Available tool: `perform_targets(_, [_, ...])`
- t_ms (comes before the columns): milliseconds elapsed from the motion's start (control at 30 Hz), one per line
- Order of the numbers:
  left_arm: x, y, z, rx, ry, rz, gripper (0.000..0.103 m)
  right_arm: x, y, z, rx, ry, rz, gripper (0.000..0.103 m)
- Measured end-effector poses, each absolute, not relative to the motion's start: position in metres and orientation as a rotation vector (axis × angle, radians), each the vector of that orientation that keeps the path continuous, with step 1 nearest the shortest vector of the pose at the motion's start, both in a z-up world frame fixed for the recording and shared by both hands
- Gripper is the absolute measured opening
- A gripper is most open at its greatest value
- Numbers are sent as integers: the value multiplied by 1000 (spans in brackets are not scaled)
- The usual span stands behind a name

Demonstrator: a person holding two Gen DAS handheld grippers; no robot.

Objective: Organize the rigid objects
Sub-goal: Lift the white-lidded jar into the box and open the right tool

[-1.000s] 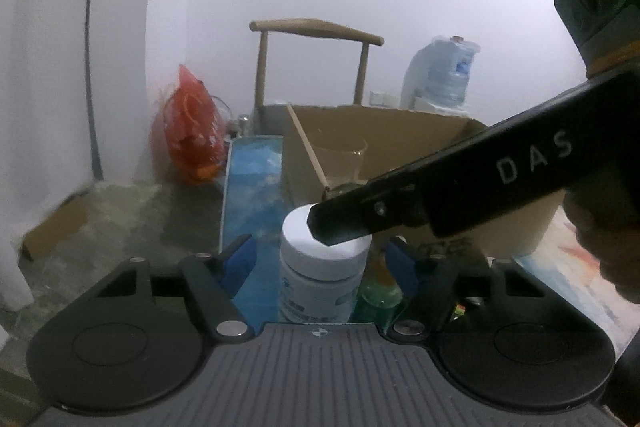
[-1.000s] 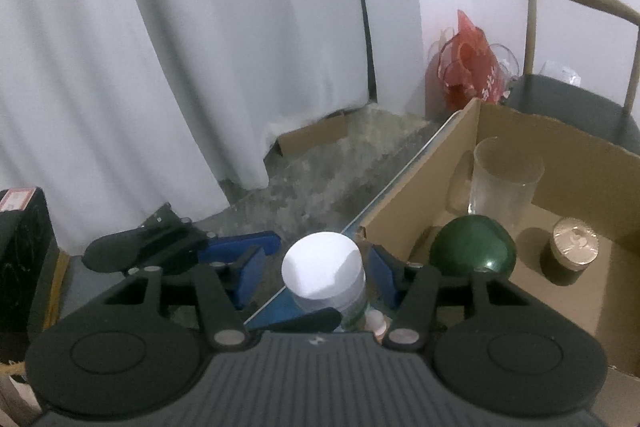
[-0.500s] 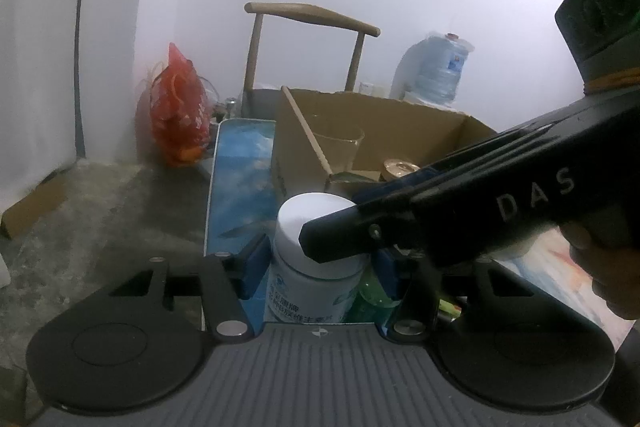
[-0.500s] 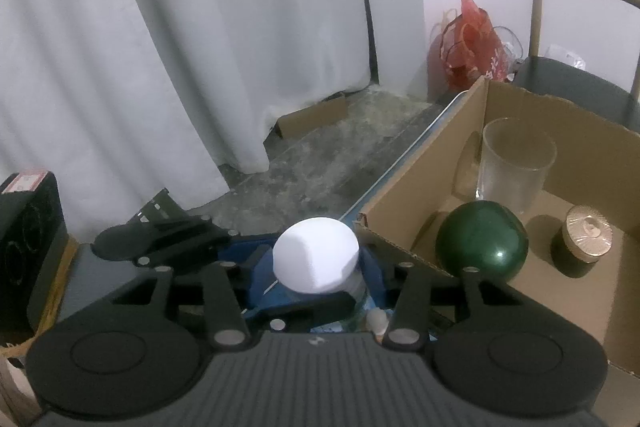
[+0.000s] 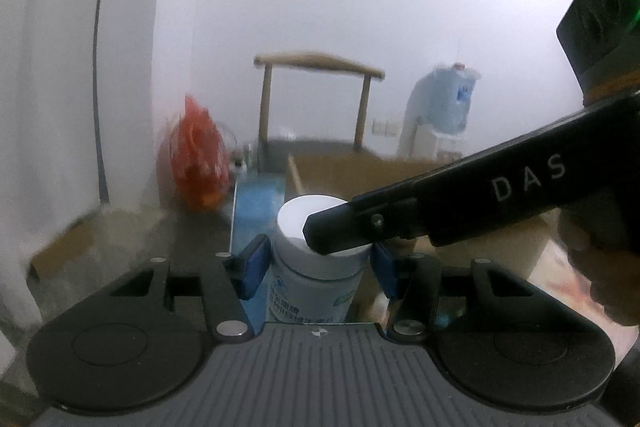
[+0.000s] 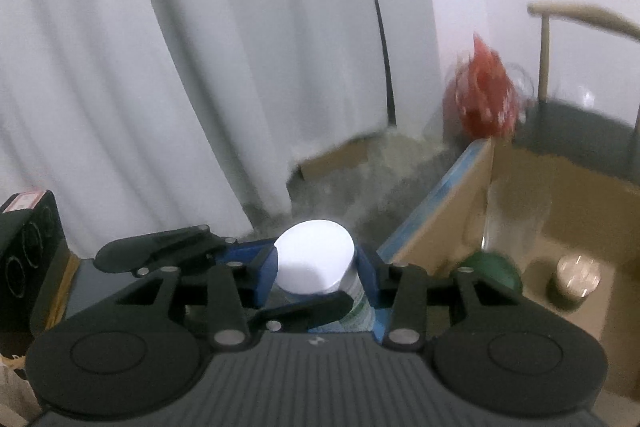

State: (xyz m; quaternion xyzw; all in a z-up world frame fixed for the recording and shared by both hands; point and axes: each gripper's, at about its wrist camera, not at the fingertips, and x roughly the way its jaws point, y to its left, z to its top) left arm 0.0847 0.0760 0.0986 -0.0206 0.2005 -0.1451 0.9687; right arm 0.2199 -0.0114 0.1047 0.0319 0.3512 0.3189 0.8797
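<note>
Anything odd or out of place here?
One thing: the left tongs and the right tongs both grip the same white-capped bottle at once, the right jaws closing on it. One pair would do. Nothing looks spilled or broken.

Both tongs (image 5: 316, 259) (image 6: 316, 281) are showing black ribbed bodies, silver screws, blue pads; white "DAS" lettering is marking the right one.
</note>
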Motion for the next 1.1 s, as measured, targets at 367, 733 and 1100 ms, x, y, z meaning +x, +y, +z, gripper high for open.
perform_targets(367, [124,16,171,-8,286,-418,54,221,-86,178,118,544,550,47])
perform_targets(733, [182,-54,121,-20,435,-528,54,252,-170,120,226,657,415,47])
perform_targets(1100, [220,-67,57,15,636,-505,54,283,-204,35,360,818,409,47])
